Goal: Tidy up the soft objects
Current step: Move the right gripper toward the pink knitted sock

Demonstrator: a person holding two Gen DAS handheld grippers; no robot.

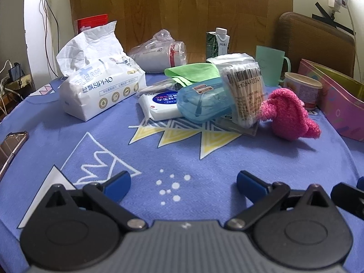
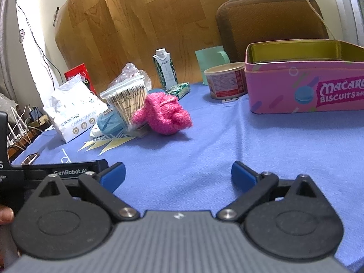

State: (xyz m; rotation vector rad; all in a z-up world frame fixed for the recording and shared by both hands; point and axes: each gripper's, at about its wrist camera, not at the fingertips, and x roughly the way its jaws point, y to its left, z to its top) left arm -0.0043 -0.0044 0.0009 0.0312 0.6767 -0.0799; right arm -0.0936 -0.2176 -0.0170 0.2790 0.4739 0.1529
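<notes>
Blue patterned cloth (image 1: 182, 159) over the counter, wood-grain panel (image 1: 182, 11) against the cream wall behind, pink fuzzy sock bundle (image 1: 289, 113) at two o'clock beside the cotton swab pack (image 1: 245, 91), left tongs (image 1: 183, 185) apart, right tongs (image 2: 178, 177) apart, both empty, pink biscuit tin (image 2: 307, 86) at one o'clock.

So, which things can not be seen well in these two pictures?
- Tin: its inside is hidden by its own wall in the right wrist view; cut off by the right edge in both views.
- Phone: cut off by the left edge, left wrist view.
- Wipes pack: partly covered by the blue case, left wrist view.
- Tissue pack: small print too small to read, right wrist view.
</notes>
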